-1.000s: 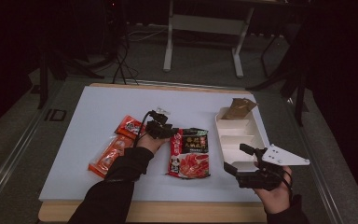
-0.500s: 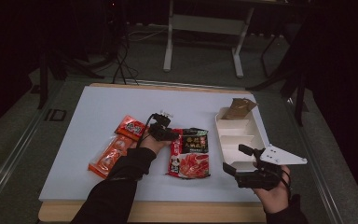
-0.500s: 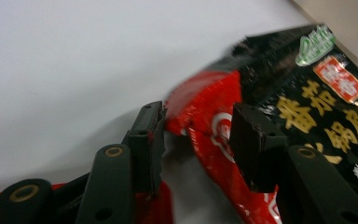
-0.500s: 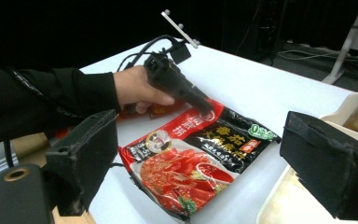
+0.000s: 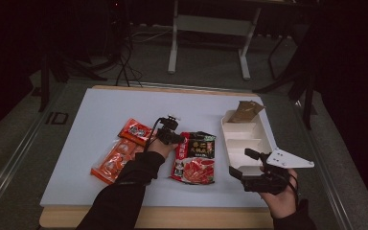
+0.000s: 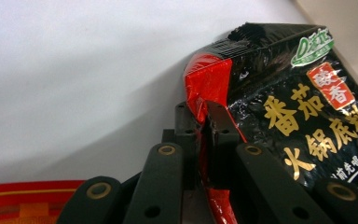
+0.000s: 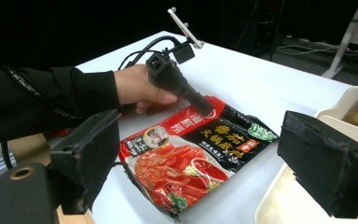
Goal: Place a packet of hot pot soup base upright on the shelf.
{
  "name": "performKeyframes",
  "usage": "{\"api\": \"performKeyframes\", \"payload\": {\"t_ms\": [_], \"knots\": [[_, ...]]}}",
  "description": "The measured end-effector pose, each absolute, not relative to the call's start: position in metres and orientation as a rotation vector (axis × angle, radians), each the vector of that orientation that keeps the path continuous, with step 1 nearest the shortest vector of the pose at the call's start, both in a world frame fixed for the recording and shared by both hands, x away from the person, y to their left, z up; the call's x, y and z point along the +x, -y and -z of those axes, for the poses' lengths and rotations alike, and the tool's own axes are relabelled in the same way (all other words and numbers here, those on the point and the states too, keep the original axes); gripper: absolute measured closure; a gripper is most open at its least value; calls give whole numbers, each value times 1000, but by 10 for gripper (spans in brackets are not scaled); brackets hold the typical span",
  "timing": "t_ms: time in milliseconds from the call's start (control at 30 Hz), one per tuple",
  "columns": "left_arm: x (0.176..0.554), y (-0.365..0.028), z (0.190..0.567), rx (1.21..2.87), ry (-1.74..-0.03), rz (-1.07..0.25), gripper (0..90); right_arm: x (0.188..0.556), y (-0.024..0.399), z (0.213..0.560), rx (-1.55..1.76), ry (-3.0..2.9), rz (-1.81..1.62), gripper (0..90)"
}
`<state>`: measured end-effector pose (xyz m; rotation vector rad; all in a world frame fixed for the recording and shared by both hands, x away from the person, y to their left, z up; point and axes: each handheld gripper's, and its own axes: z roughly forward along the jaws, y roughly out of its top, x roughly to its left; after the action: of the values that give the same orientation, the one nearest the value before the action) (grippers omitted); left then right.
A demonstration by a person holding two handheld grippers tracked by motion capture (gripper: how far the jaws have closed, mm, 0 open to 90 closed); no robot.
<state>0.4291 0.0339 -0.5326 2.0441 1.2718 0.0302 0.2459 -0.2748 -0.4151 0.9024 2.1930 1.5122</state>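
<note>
Red-and-black glossy foil soup-base pouch (image 6: 279,112): left gripper (image 6: 204,122) clamped on its lifted edge, seam hidden; right gripper (image 7: 200,158) apart, well clear.

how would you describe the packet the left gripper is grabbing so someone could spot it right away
On the white table, look between the divided white tray and two orange-red packets. The sauce packet lies there, its edge pinched by the left gripper. It alone has a black top with gold lettering.
</note>
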Motion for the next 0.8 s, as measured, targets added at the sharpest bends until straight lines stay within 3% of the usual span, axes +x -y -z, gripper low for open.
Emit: {"api": "performKeyframes", "payload": {"t_ms": [800], "knots": [[384, -39, 468, 1883, -1037, -94, 874, 245, 280, 409, 936, -2142, -1448, 102]]}}
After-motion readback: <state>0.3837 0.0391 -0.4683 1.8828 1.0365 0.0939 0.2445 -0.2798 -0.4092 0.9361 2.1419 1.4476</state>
